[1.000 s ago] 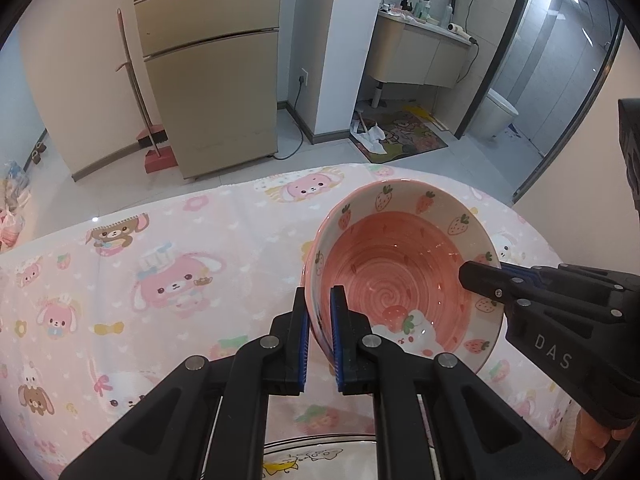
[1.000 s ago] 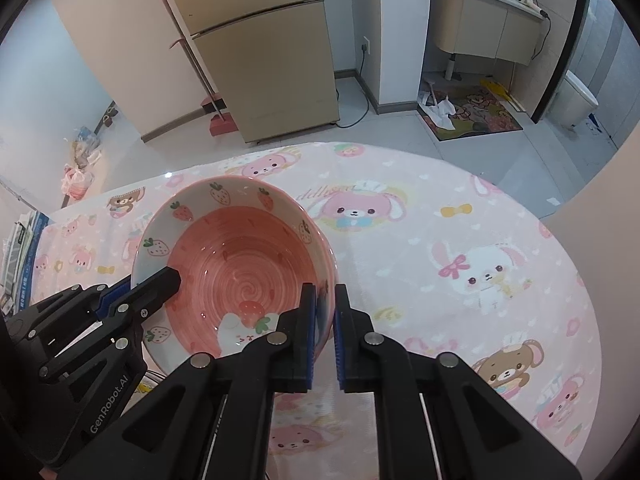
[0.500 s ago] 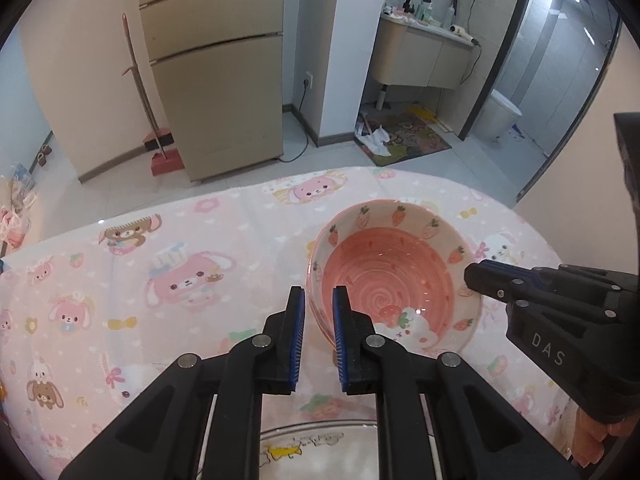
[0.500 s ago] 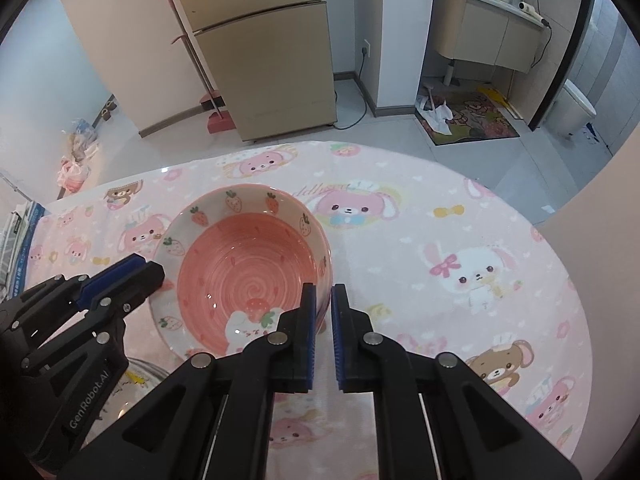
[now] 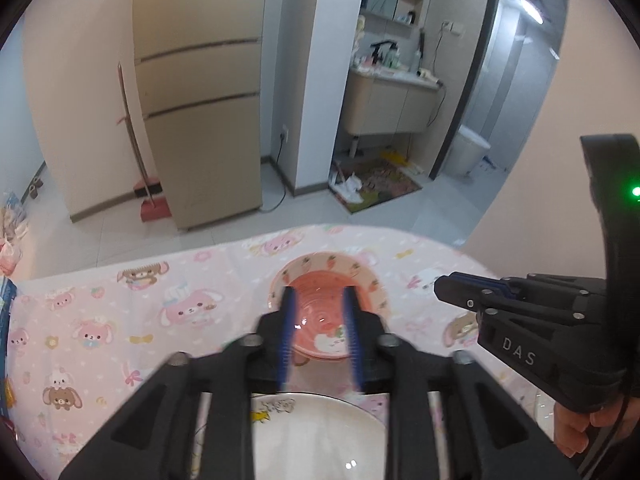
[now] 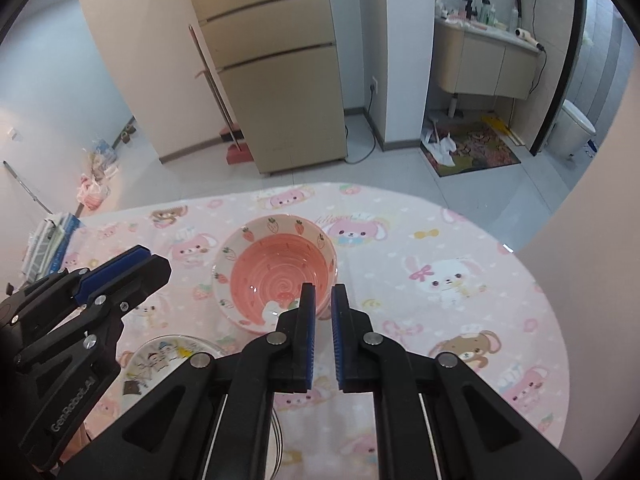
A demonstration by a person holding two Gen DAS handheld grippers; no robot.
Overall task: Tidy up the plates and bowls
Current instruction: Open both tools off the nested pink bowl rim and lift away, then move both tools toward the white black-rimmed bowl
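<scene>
Both views are evenly lit by soft indoor light; a ceiling lamp (image 5: 532,10) glows far ahead to my right in the left view. My left gripper (image 5: 320,332) is smeared by motion blur there, while my right gripper (image 6: 323,320) is sharp in its own view. Small glare spots sit on the bowl (image 6: 276,276) and the plate (image 5: 320,436). Fisheye distortion bends the fridge (image 6: 276,64) and walls; corners fall to black.
</scene>
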